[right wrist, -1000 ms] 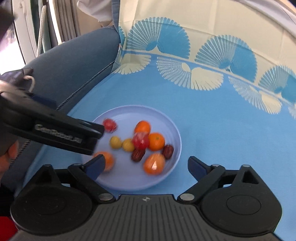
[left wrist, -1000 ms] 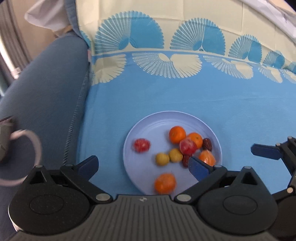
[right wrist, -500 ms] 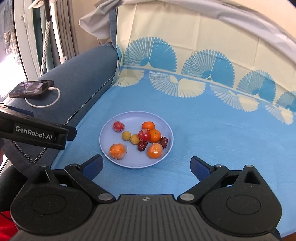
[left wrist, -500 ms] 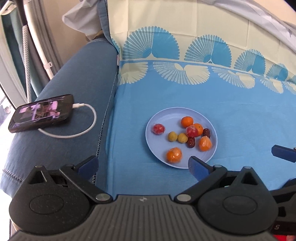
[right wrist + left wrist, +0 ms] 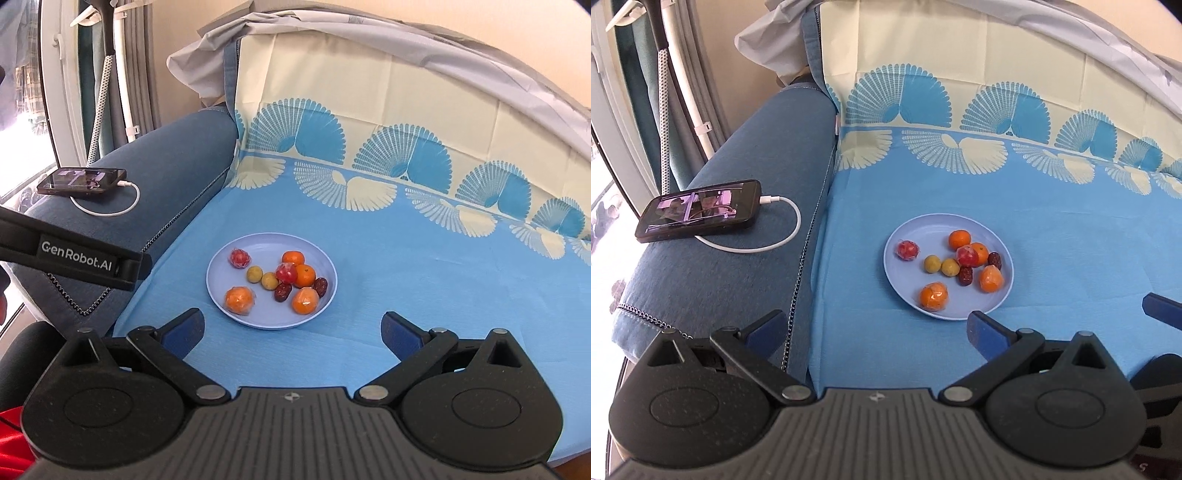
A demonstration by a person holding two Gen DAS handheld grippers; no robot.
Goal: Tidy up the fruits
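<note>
- Lavender plastic plate (image 5: 964,315) lay on the blue cloth (image 5: 1052,236), carrying every fruit; nothing sat outside it.
- Left gripper (image 5: 875,326): jaws spread wide, empty, held back from the plate at its 7 o'clock. Right gripper (image 5: 291,326): jaws likewise wide and empty, at the plate's 6 o'clock.
- Wrapped orange (image 5: 934,296), at 6 o'clock on the plate, stood alone, nearest both tools. Risk judged: film wrap looked slick, so a pinch could slip off.
- Second wrapped orange (image 5: 990,278) at 4 o'clock touched a dark date (image 5: 965,276). Risk judged: closing on it could knock the date loose.
- Centre cluster, 1 to 3 o'clock: bare orange (image 5: 959,239), red wrapped fruit (image 5: 967,256) and another orange packed close. Risk judged: wide jaws entering there would push neighbours, which might roll to the rim.
- Two small yellow fruits (image 5: 932,264) sat side by side, round and light. Risk judged: either could skitter off.
- Plate rested on soft fabric. Risk judged: downward pressure at its edge could tip it.
- Phone (image 5: 698,210) with white cable (image 5: 783,240) lay on the armrest at 10 o'clock, well apart; a broad left swing could catch the cable.
</note>
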